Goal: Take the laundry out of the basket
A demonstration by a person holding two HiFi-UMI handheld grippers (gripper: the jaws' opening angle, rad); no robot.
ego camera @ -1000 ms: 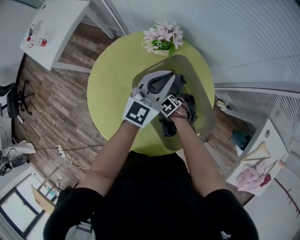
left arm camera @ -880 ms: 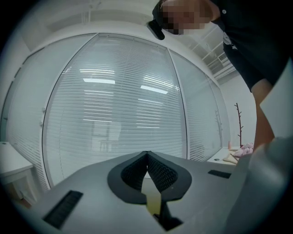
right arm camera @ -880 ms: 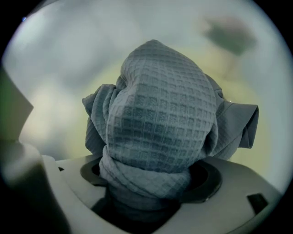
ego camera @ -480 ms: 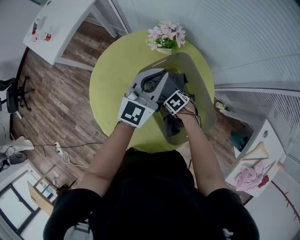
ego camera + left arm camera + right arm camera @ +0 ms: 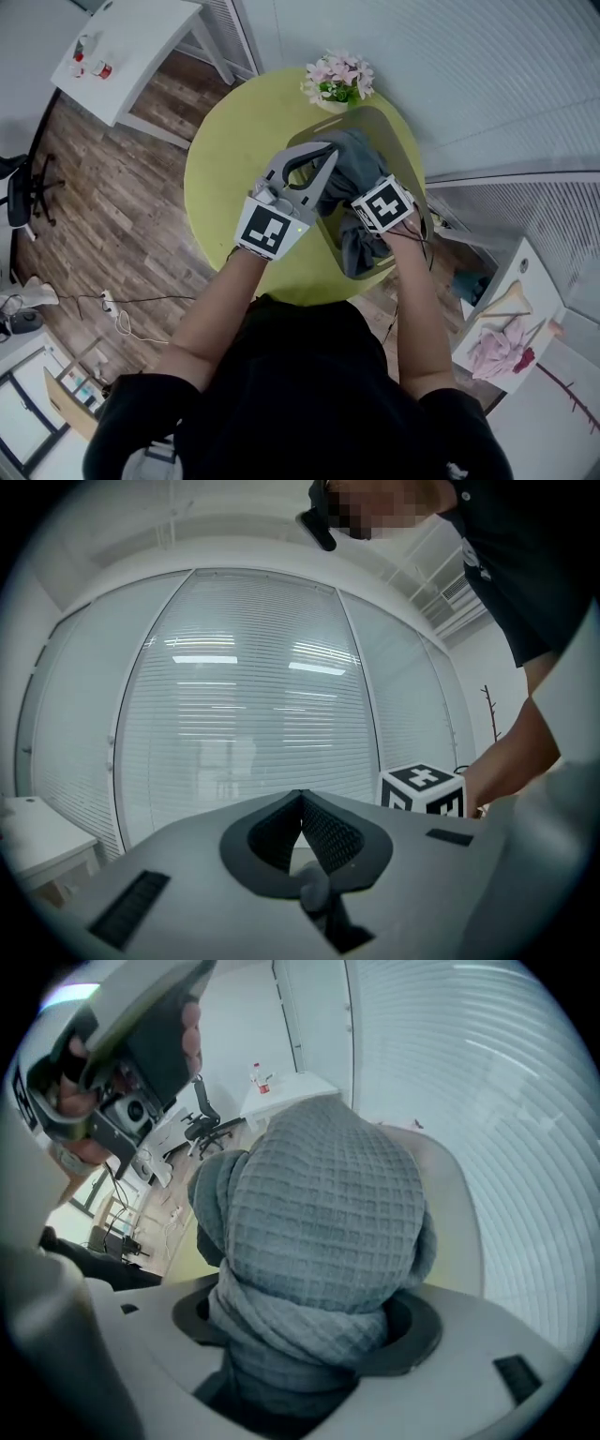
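The grey waffle-weave cloth towel looks soft and coarse. The round yellow-green table is smooth and matt. The brown plank floor is wood.

Grey waffle-weave towel, yellow-green table

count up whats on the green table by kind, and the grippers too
grippers: 2 (left gripper, right gripper)
grey waffle cloth: 1, as far as can be told apart
basket: 1
flower pot: 1
total: 5
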